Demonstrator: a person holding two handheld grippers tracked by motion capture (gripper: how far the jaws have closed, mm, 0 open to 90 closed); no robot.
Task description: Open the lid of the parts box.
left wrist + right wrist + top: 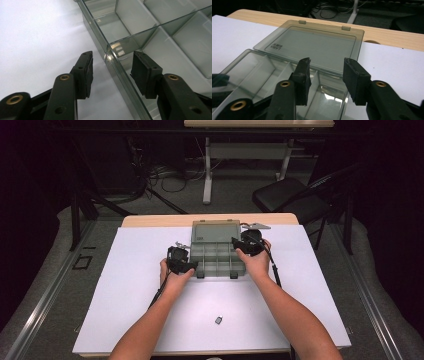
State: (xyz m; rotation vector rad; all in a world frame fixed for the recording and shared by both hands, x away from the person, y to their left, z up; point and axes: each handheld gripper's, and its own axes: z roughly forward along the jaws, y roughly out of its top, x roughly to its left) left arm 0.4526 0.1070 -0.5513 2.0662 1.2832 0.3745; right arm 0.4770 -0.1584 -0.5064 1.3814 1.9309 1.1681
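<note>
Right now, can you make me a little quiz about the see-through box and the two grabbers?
1. True or false: the lid of the compartment box lies open, flat on the table.
2. What stands between the jaws of the left gripper? A) the box's side wall B) the small dark piece C) nothing
3. Where does the small dark piece lie?

Key
1. True.
2. A. The wall runs between the pads, which do not press on it.
3. On the white sheet, on the person's side of the box, apart from both hands. The right gripper hovers open over the box's far corner.
</note>
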